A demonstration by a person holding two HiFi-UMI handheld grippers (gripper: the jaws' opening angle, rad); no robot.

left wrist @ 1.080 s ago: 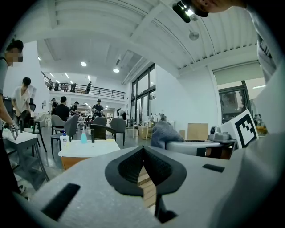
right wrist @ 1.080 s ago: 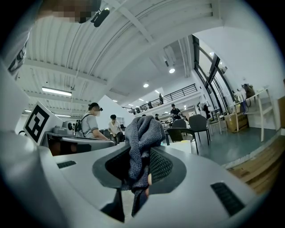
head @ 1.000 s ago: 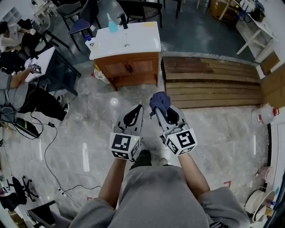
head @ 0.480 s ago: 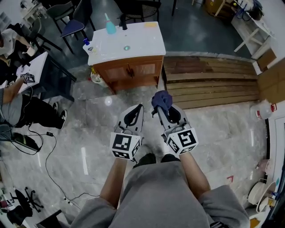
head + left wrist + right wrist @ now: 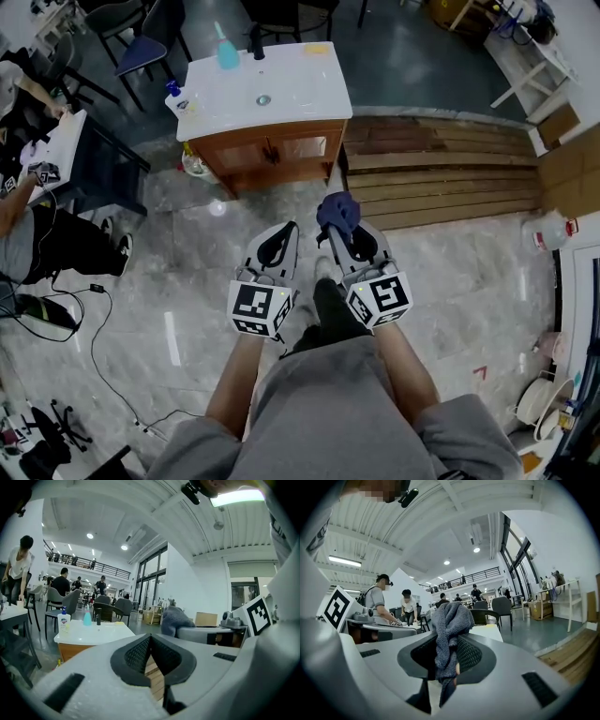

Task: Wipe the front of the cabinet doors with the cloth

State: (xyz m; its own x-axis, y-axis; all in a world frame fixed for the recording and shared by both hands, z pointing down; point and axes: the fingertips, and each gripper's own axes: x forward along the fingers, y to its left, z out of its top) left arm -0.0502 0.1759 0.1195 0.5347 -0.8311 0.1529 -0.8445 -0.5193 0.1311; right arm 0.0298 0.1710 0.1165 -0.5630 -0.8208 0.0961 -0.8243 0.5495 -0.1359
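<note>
Head view is showing the person standing on a grey marble floor (image 5: 459,272), holding the left gripper (image 5: 289,231) and the right gripper (image 5: 345,236) side by side, well apart from the brown wooden cabinet (image 5: 272,155) standing far ahead under a white countertop (image 5: 300,89). The cabinet's two doors (image 5: 305,148) are facing the person. A dark blue-grey terry cloth (image 5: 337,214) is bunching over the right gripper's tip. Pale wooden planks (image 5: 441,178) are lying right of the cabinet. Left gripper view is showing the left gripper's (image 5: 150,641) jaws pressing together at their tips with nothing between them. Right gripper view is showing the right gripper's (image 5: 449,654) jaws clamping the cloth (image 5: 451,620), which is draping up over them.
</note>
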